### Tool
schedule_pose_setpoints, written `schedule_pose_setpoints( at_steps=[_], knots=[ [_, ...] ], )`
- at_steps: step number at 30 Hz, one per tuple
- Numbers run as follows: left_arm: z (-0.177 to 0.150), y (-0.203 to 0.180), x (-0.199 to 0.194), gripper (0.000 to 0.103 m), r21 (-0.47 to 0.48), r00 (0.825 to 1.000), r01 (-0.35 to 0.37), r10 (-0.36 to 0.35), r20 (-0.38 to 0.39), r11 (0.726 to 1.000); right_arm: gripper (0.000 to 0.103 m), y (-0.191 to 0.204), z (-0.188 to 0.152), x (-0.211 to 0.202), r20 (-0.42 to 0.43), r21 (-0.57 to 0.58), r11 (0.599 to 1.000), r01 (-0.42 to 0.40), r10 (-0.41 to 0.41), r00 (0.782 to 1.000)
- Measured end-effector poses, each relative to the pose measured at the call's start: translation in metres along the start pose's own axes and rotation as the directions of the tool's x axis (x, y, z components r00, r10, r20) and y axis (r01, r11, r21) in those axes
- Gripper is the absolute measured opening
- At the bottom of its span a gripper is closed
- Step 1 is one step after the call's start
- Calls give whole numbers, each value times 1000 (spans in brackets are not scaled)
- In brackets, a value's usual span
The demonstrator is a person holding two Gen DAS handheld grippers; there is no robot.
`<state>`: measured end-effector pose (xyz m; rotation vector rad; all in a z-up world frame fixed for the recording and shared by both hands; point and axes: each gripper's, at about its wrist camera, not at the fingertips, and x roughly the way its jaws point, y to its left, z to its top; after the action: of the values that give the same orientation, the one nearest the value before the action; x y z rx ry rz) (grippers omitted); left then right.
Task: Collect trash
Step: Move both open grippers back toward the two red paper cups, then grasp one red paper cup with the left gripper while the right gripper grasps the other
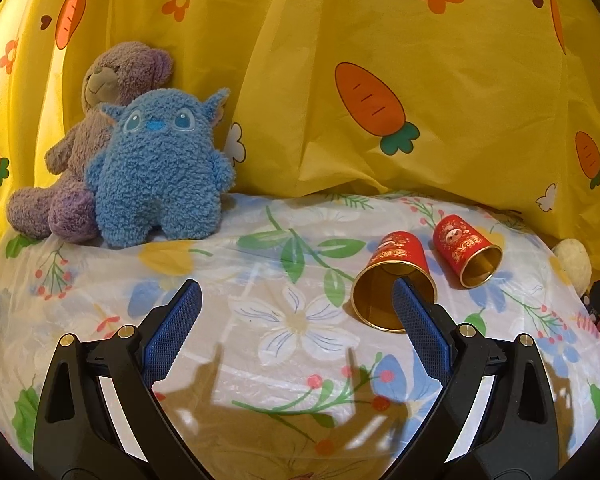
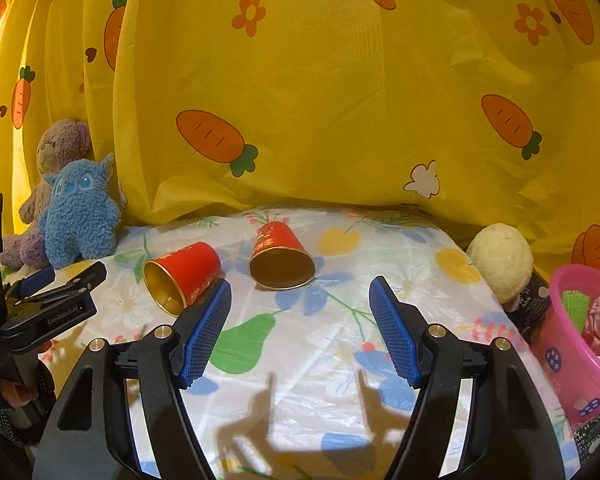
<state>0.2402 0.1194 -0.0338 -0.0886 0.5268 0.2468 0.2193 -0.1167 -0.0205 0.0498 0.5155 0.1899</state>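
Here, two red cups are seen lying on their sides on a floral tablecloth (image 2: pixel 300 392), gold insides turned towards the cameras. The near cup (image 1: pixel 394 280) and the far cup (image 1: pixel 466 250) lie just beside each other, apart. The left gripper (image 1: pixel 296 320) is held low over the cloth with its jaws wide apart and nothing between them; its right pad overlaps the near cup's mouth in the left view, though contact cannot be told. The right gripper (image 2: pixel 300 328) is likewise held with jaws apart and nothing gripped, the far cup lying beyond its fingertips. A pink bin (image 2: pixel 580 344) with scraps inside is seen at the right edge. A blue plush (image 1: pixel 160 172) and a purple bear (image 1: pixel 100 132) are propped against a yellow carrot-print curtain (image 1: pixel 420 40) at the back left. A cream ball (image 2: pixel 500 260) rests near the bin.
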Motion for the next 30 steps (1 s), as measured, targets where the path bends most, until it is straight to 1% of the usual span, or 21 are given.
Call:
schedule_pose_setpoints(
  at_steps=[2,6,9,10,13,15,22,27,28,29,30],
  knots=[
    [0,3,5,95,-12,1000,-7,7,-7,1000,65,4,0,13,-22,2,1000,-12,12,1000],
    [-1,9,18,95,-27,999,-12,11,-38,1000,64,13,0,46,-65,15,999,-28,29,997],
    [-2,11,25,95,-20,999,-13,12,-44,1000,61,20,-1,71,-99,18,999,-33,35,994],
    [-2,12,26,95,-24,999,-13,12,-45,1000,59,22,-1,79,-110,18,999,-38,40,993],
    [-3,11,31,95,-30,998,1,-3,-56,1000,58,27,0,99,-134,28,999,-44,47,990],
    [-4,10,34,95,-21,998,2,-3,-59,1000,57,29,0,107,-147,36,998,-56,60,987],
    [-2,3,42,95,-31,996,40,-43,-77,999,50,35,8,128,-167,43,996,-82,88,982],
    [-1,-2,50,95,-39,993,52,-56,-103,998,37,37,12,142,-193,57,992,-110,119,974],
    [-1,-3,51,95,-42,993,55,-59,-105,998,32,38,13,144,-196,55,992,-117,126,973],
    [-1,-4,52,95,-44,992,57,-61,-108,997,23,39,14,146,-199,54,991,-125,133,971],
    [-1,-5,53,95,-46,992,60,-65,-112,997,19,39,14,147,-205,51,990,-133,140,969]
  ],
)
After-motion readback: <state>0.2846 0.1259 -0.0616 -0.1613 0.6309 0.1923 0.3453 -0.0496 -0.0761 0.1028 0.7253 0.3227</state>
